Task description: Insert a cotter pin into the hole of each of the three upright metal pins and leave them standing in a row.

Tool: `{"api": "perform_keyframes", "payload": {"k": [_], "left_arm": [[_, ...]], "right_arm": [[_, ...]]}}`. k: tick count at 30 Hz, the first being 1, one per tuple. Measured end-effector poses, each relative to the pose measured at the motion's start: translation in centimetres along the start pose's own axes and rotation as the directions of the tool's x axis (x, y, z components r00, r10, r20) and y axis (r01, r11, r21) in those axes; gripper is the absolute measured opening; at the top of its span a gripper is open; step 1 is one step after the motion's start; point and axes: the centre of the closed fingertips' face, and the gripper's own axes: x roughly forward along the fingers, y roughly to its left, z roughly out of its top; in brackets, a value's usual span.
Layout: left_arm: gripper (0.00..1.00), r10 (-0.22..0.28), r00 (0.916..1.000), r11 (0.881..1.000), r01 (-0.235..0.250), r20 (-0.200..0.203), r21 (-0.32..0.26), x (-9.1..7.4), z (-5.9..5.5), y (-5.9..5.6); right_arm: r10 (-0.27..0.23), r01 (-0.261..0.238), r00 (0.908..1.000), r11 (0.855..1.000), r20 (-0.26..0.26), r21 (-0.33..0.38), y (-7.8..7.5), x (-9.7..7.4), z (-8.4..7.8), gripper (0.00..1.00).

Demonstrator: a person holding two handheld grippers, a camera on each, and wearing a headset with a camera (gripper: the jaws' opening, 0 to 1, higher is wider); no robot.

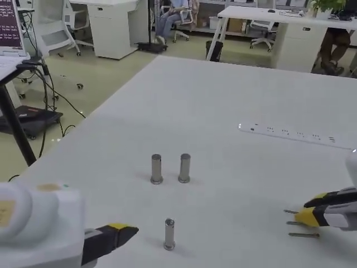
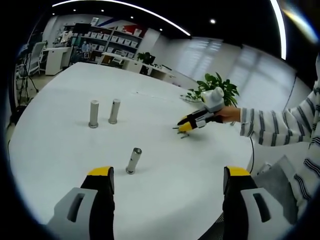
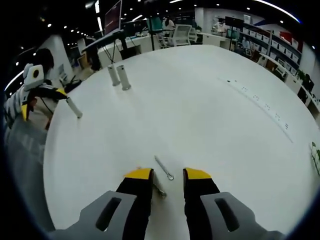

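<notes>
Three upright metal pins stand on the white table (image 1: 234,106): two side by side (image 1: 156,168) (image 1: 184,168) and a third (image 1: 169,234) nearer me. My left gripper (image 2: 168,180) is open with wide jaws, just short of the near pin (image 2: 133,160), and it enters the head view at the bottom left (image 1: 120,234). My right gripper (image 3: 167,176) hovers low at the table's right side, open with a narrow gap. One cotter pin (image 3: 163,167) lies between its tips and another (image 3: 159,189) under them. Three cotter pins (image 1: 294,223) lie by its yellow tips (image 1: 309,216).
A white power strip (image 1: 295,134) lies across the far right of the table. Beyond the table's left edge are a stand with cables (image 1: 22,111) and office chairs (image 1: 61,28). A potted plant (image 2: 215,82) stands past the far edge in the left gripper view.
</notes>
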Motion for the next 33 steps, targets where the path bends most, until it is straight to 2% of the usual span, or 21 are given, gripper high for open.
{"api": "perform_keyframes", "payload": {"k": [8,12,18,22,23,24,27,29,31,33], "left_arm": [[0.89,0.000,1.0000,1.000,0.000,-0.004,-0.002,0.08,-0.18,0.01],[0.89,0.000,1.0000,1.000,0.000,-0.005,-0.001,0.08,-0.19,0.06],[0.88,-0.006,1.0000,1.000,0.006,-0.006,0.001,0.09,-0.20,0.06],[0.88,-0.006,1.0000,1.000,0.006,-0.007,0.003,0.15,-0.21,0.09],[0.88,-0.006,0.9999,1.000,0.006,-0.008,0.004,0.17,-0.24,0.06],[0.88,-0.006,1.0000,1.000,0.006,-0.007,0.002,0.19,-0.25,0.05],[0.87,-0.014,0.9999,1.000,0.014,0.010,-0.002,0.18,-0.03,-0.07],[0.87,-0.011,0.9999,1.000,0.011,0.014,0.004,0.15,0.08,-0.02],[0.86,-0.013,0.9998,1.000,0.013,0.018,0.008,0.10,0.20,-0.08],[0.87,-0.026,0.9994,0.999,0.026,0.022,0.023,0.07,0.37,-0.41]], "right_arm": [[0.005,-0.006,1.0000,0.998,-0.008,-0.068,0.12,0.63,0.18,0.22],[0.004,-0.005,0.9998,0.995,-0.018,-0.096,0.13,0.74,0.07,0.13],[0.003,-0.008,0.9993,0.989,-0.036,-0.145,0.27,0.82,-0.01,0.11],[0.007,-0.012,0.9995,0.984,-0.029,-0.177,0.44,0.87,-0.03,0.08],[0.003,-0.007,0.9997,0.982,-0.023,-0.189,0.53,0.89,-0.12,0.06],[-0.022,0.018,0.9997,0.973,-0.014,-0.229,0.06,0.93,0.09,0.05],[-0.031,0.026,0.9994,0.967,-0.016,-0.255,0.27,1.03,-0.02,0.05],[-0.032,0.028,0.9995,0.966,-0.010,-0.256,0.18,1.03,0.00,0.04],[-0.027,0.027,0.9996,0.983,0.006,-0.182,-0.01,1.06,0.07,0.04],[-0.027,0.028,0.9996,0.981,0.004,-0.191,-0.13,1.06,0.17,0.04]]}}
